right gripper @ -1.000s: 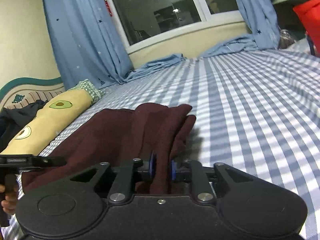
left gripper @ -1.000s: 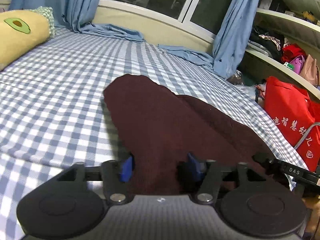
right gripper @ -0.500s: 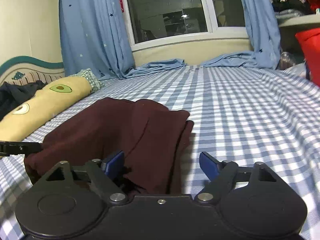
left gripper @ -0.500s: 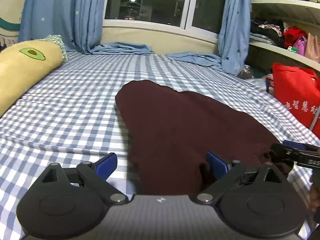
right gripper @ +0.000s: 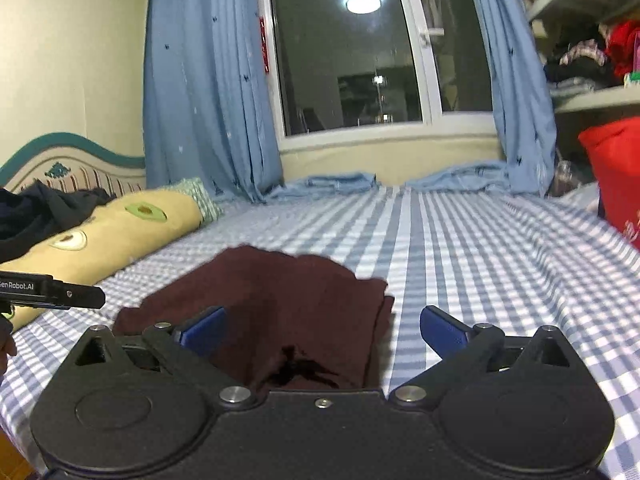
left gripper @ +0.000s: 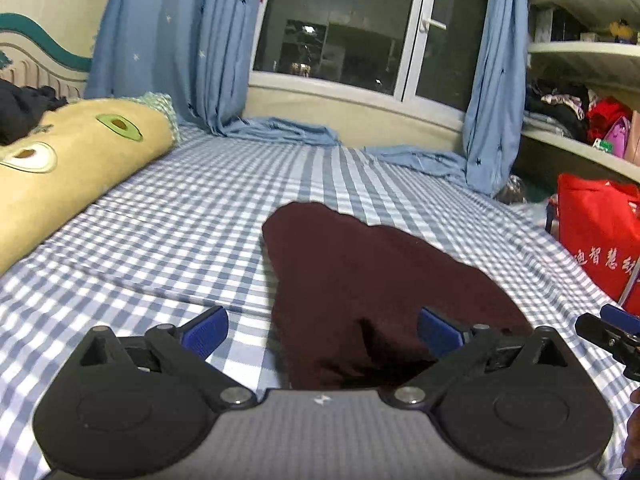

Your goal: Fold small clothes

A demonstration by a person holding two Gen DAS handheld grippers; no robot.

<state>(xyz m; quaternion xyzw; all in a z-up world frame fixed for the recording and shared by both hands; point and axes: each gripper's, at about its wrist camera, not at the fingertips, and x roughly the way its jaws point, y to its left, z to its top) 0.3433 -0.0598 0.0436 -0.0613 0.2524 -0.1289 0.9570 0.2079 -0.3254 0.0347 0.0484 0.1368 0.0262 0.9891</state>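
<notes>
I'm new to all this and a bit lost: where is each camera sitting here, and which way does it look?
Left wrist: on the left gripper, looking across the checked bed toward the window; its blue-padded fingers stand apart, and the right gripper shows at the right edge.
Right wrist: on the right gripper, facing the same window; the left gripper shows at the left edge.
Shared: maroon garment, avocado pillow, blue curtains, red bag.

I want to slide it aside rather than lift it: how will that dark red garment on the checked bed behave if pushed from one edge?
The dark red garment lies in soft, rumpled layers, so it is probably floppy and would bunch rather than slide whole. The checked sheet is cloth too, so likely some drag. It looks light; lifted by one edge, the fold may fall open.
</notes>
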